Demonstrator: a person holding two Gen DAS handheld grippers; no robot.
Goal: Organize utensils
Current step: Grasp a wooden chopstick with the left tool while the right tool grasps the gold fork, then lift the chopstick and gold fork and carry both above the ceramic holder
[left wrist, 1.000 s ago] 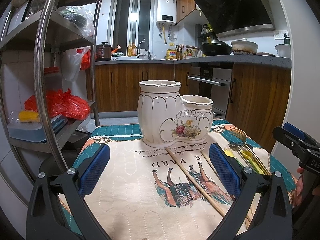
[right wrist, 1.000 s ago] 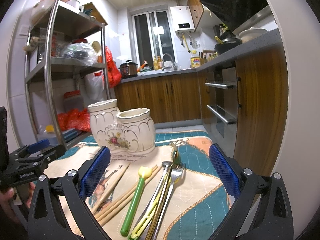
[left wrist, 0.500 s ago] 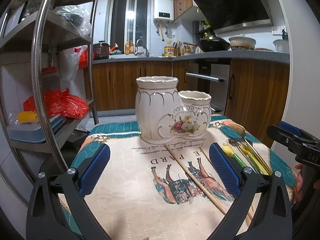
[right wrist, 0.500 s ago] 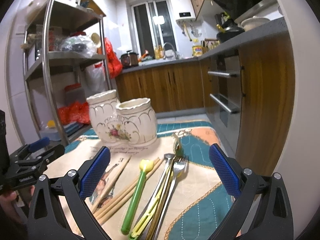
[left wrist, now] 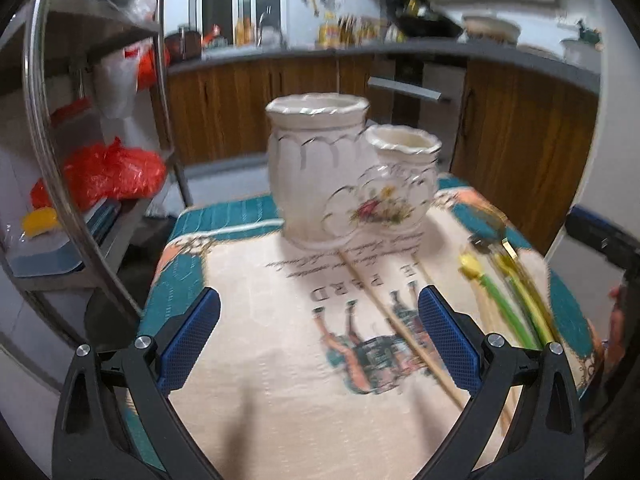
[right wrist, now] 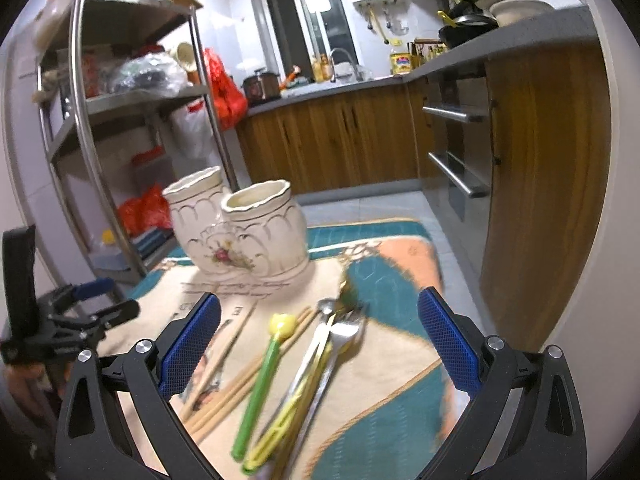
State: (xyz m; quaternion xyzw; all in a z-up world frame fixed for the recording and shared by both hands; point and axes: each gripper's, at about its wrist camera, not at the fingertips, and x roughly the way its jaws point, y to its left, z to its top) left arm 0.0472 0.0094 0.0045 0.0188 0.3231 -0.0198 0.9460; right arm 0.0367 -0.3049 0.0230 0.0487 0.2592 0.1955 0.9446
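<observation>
Right tool (right wrist: 318,344) and left tool (left wrist: 318,340) both gape empty; ceramic holder (right wrist: 240,232) at 12 o'clock unfilled, utensils (right wrist: 296,376) all lying on tabletop (right wrist: 384,368) — nothing sorted yet.

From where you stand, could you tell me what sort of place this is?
Most likely a home kitchen: wooden cabinets under a grey counter, a tap by the window, and a pan under a hood.

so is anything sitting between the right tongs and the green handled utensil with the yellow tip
Nothing visible. The open right tongs hang just above the green-handled utensil with the yellow tip, which lies bare on the patterned cloth between the wooden chopsticks and the metal cutlery.
</observation>
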